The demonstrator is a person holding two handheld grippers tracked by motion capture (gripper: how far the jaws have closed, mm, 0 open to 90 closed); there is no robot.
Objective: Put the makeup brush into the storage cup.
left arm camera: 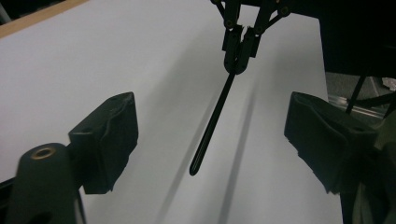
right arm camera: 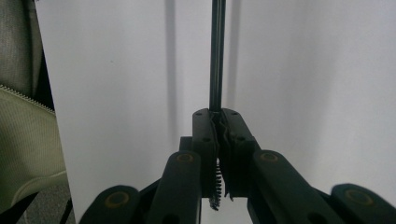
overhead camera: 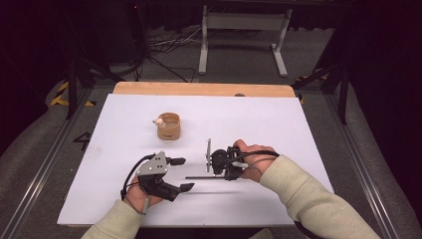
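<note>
My right gripper [overhead camera: 217, 172] is shut on a thin black rod [overhead camera: 199, 177], which sticks out level to the left, just above the white table top [overhead camera: 259, 119]. In the right gripper view the jaws [right arm camera: 217, 116] pinch the rod [right arm camera: 215, 56], and a short twisted, bristly end shows below the pads. My left gripper [overhead camera: 185, 174] stands open at the rod's free tip, and nothing touches its pads. In the left gripper view the rod [left arm camera: 215, 121] points toward me between the wide-apart jaws [left arm camera: 212, 140], held at its far end by the right gripper [left arm camera: 240, 51].
A small tan cup [overhead camera: 168, 126] with a little white object on its rim stands behind the grippers, left of centre. The white sheet lies on a wooden board [overhead camera: 199, 88]. A metal frame [overhead camera: 244, 30] and cables sit on the floor beyond.
</note>
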